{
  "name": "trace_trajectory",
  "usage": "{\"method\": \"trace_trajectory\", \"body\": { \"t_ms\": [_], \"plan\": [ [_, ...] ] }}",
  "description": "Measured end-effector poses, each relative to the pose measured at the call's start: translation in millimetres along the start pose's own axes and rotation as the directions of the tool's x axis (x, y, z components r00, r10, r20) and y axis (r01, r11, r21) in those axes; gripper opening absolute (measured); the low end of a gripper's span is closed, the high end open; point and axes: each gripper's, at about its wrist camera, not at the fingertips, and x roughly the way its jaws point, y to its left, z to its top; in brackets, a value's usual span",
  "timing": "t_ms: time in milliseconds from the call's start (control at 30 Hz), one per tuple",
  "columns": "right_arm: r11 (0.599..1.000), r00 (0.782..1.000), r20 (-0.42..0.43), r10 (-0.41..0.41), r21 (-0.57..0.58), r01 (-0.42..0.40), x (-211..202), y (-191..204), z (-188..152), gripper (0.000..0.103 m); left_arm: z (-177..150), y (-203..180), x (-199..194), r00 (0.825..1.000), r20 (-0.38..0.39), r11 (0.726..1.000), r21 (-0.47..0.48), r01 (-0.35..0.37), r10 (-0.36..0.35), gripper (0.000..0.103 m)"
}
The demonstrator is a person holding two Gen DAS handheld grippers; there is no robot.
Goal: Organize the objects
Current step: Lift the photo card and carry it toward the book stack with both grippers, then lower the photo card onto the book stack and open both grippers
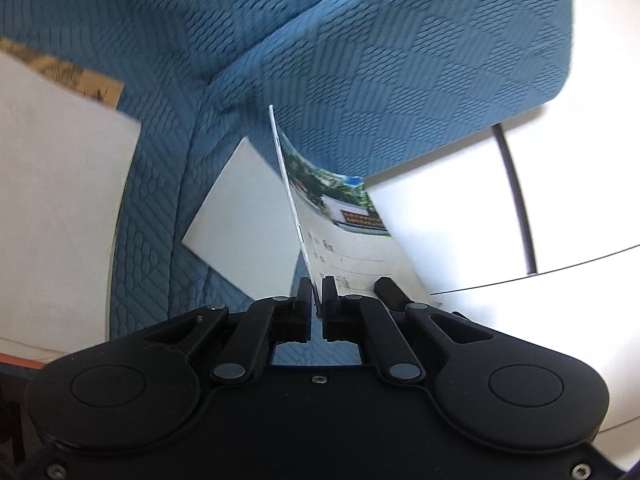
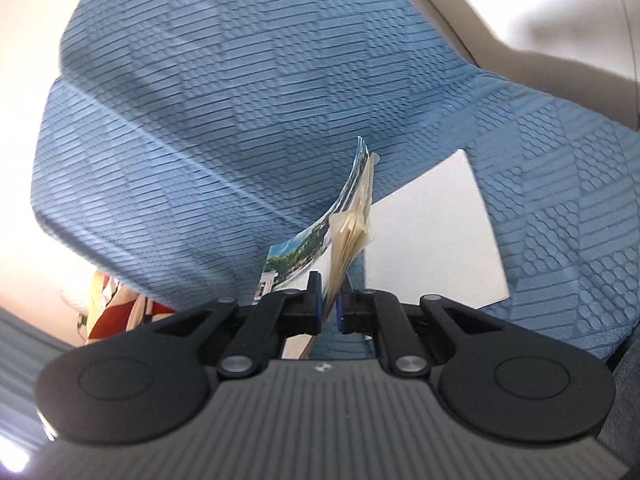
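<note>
Clamping one booklet (image 1: 344, 236) edge-up, both left gripper (image 1: 319, 286) and right gripper (image 2: 329, 286) point its spine away.

Blue quilted sofa cushion (image 1: 380, 60) under everything, woven in block patterns. Directly on it: a white sheet (image 1: 244, 216) just left of centre, a larger white sheet (image 1: 52, 208) at nine o'clock, overlapping a brown printed paper (image 1: 80, 80) at ten o'clock.

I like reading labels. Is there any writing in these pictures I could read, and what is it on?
None can be read.
Booklet cover: handwritten lines and a sign inside its photo, both too blurred.
Loose white sheet: blank.
Blue cushion: only a woven pattern.
</note>
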Motion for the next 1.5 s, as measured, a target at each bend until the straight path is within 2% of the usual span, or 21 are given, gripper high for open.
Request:
{"method": "trace_trajectory", "body": {
  "t_ms": [267,533,867,1100,1267,1500],
  "plan": [
    [0.997,0.998,-0.045,0.045,-0.064,-0.048,-11.4,53.3,-0.8,0.01,9.4,-20.4,-58.7,0.999,0.047,1.0,0.024,-0.004,0.002,0.005],
    [0.99,0.995,-0.067,0.079,-0.114,-0.086,-12.4,101.3,-15.1,0.01,18.3,-17.0,-106.2,0.996,0.087,1.0,0.015,-0.017,0.015,0.004],
    [0.973,0.986,-0.136,0.099,-0.195,-0.124,10.5,135.1,-50.7,0.01,13.8,23.2,-144.1,0.991,0.109,0.997,-0.012,-0.076,0.077,0.004],
    [0.962,0.98,-0.181,0.078,-0.243,-0.122,35.3,147.3,-78.5,0.01,18.9,55.1,-162.7,0.985,0.142,0.994,-0.052,-0.092,0.099,0.004],
    [0.958,0.976,-0.209,0.053,-0.265,-0.108,56.0,144.9,-100.1,0.01,17.7,82.5,-164.5,0.98,0.149,0.99,-0.075,-0.118,0.128,0.004],
    [0.954,0.967,-0.254,0.004,-0.288,-0.079,89.8,134.1,-129.1,0.01,12.2,118.1,-156.7,0.964,0.15,0.975,-0.086,-0.206,0.218,0.004]
  ]
}}
